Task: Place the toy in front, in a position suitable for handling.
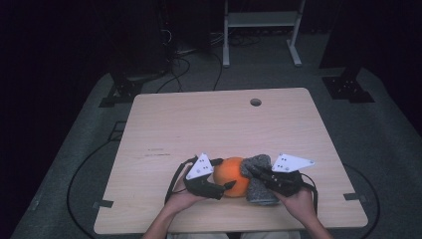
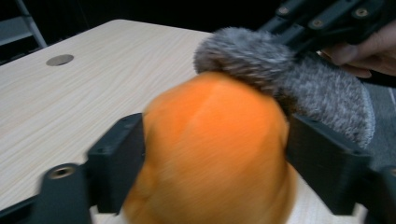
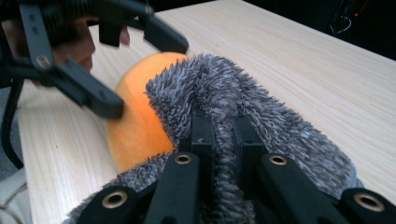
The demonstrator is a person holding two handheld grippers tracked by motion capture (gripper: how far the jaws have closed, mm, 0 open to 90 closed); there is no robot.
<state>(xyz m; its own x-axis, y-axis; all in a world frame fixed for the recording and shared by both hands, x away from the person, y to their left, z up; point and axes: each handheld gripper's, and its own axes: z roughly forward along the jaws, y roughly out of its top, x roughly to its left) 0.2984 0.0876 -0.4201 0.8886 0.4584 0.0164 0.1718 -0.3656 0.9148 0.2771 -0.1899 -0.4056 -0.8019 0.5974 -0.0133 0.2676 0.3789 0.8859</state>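
Orange plush ball and a fuzzy grey cloth, near edge of the worktop (image 1: 199, 119)

The orange ball (image 1: 233, 175) sits on the wood between both hands, with the grey cloth (image 1: 259, 186) draped against its right side. Left gripper (image 1: 222, 174) has its jaws straddling the ball, hugging both sides. Right gripper (image 1: 252, 171) is clenched tight on a fold of cloth.
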